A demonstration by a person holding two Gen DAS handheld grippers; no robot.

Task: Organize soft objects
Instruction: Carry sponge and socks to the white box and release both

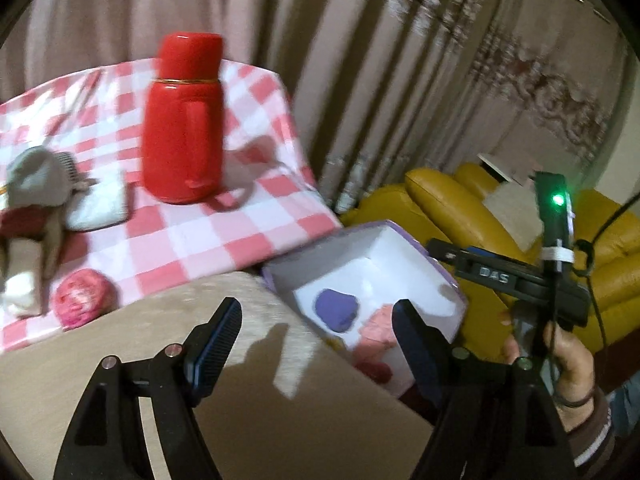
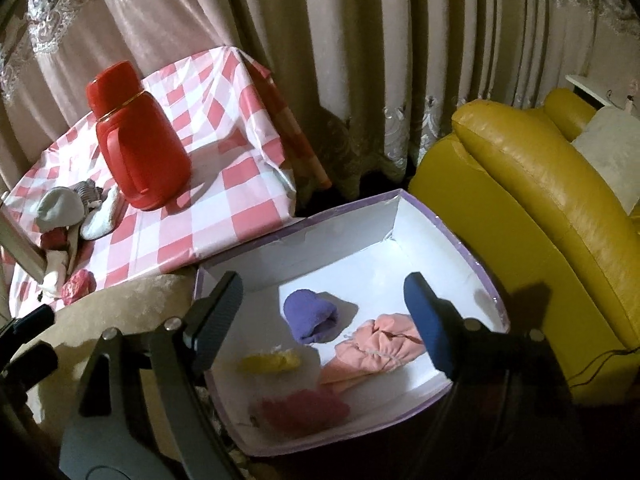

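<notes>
Hidden or unclear: the left wrist view is blurred; the box (image 1: 416, 248) is partly covered there by the right finger of the left gripper (image 1: 316, 344), so only the purple roll (image 1: 336, 308) and part of the peach cloth (image 1: 376, 328) show inside. The pile of socks (image 1: 36, 216) at the left edge of the surface (image 1: 188, 240) is tangled; separate pieces cannot be counted.

Box: white inside, lilac rim, standing lower than the surface, just beside its right edge and a yellow sofa (image 2: 520, 208). Contents, right wrist view: purple roll (image 2: 310, 314) near the middle; peach cloth (image 2: 372, 354), gathered, toward the near right wall; yellow bundle (image 2: 270, 362) by the near left wall; fuzzy pink piece (image 2: 304, 410) at the near corner.

Surface: covered with red-and-white check cloth. Red flask (image 2: 140, 152) upright near its middle. Pile of socks, grey, white and dark red, at the left edge. Pink ball (image 1: 82, 298) at the near edge, apart from the pile.

Grippers: left gripper pointing downward over a beige cushioned edge (image 1: 224, 360), fingers apart, nothing between them. Right gripper (image 2: 324, 320) pointing downward above the box, fingers apart, nothing held. The person's hand (image 1: 572, 364) grips the right gripper's handle, sleeve at the wrist.
</notes>
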